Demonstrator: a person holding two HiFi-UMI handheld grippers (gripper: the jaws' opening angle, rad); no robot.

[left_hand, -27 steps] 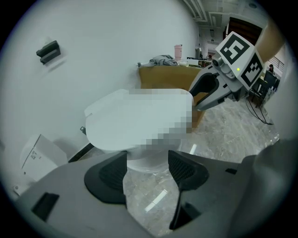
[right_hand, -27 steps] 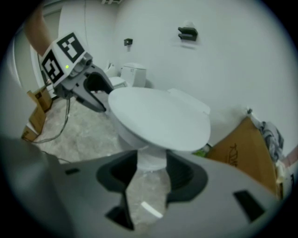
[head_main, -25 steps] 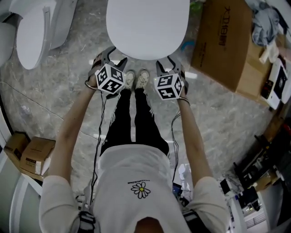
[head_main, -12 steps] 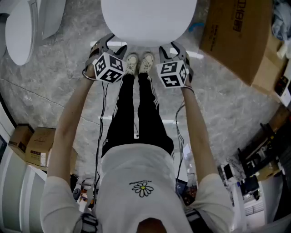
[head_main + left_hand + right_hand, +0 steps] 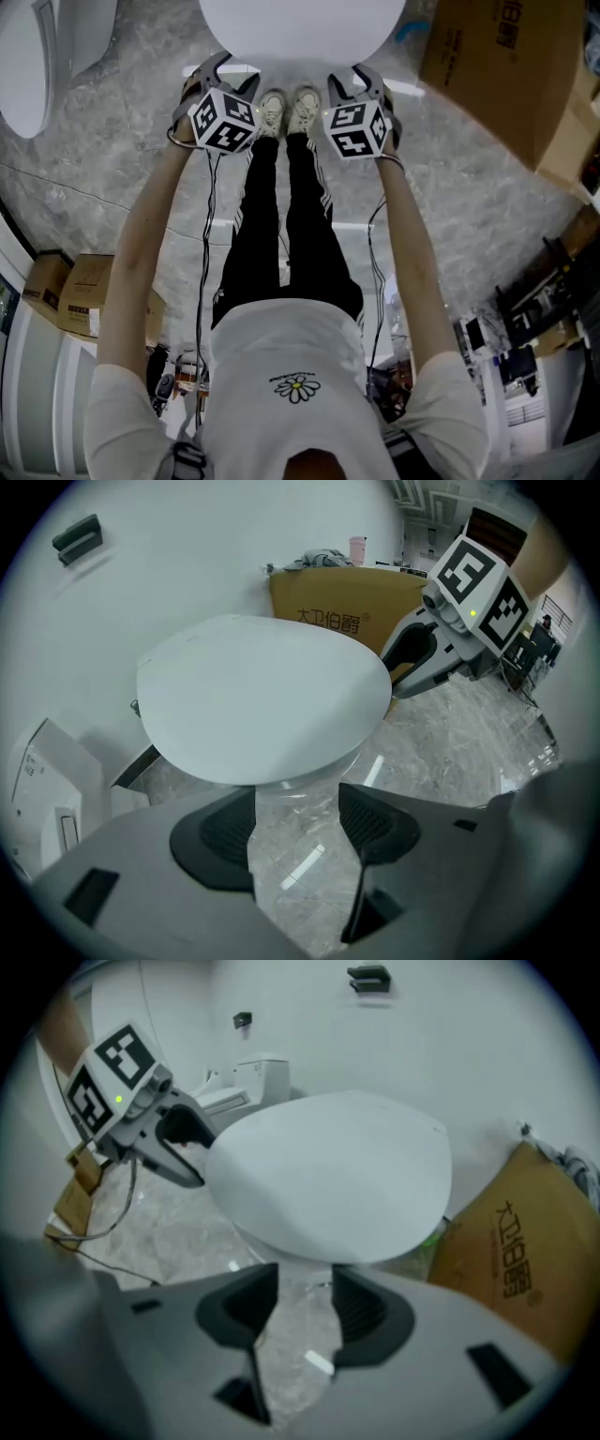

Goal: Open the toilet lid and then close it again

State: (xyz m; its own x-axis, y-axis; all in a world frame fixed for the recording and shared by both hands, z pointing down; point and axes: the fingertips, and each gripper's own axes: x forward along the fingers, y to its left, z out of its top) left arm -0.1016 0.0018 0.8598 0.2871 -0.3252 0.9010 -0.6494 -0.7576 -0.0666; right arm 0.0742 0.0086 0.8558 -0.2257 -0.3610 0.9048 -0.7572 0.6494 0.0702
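Observation:
The white oval toilet lid lies flat over the bowl at the top of the head view. It fills the middle of the left gripper view and the right gripper view. My left gripper hangs just off the lid's front-left rim, and its open jaws frame only floor below the rim. My right gripper hangs at the front-right rim, also open with nothing between the pads. Neither touches the lid. Each shows in the other's view: the right gripper, the left gripper.
A large cardboard box stands right of the toilet. A second toilet sits at the upper left. Small cardboard boxes lie at the left, dark gear at the right. The person's shoes stand between the grippers on the marble floor.
Both grippers have sunk together and now sit closer to the lid's front rim. The jaws stay open and hold nothing.

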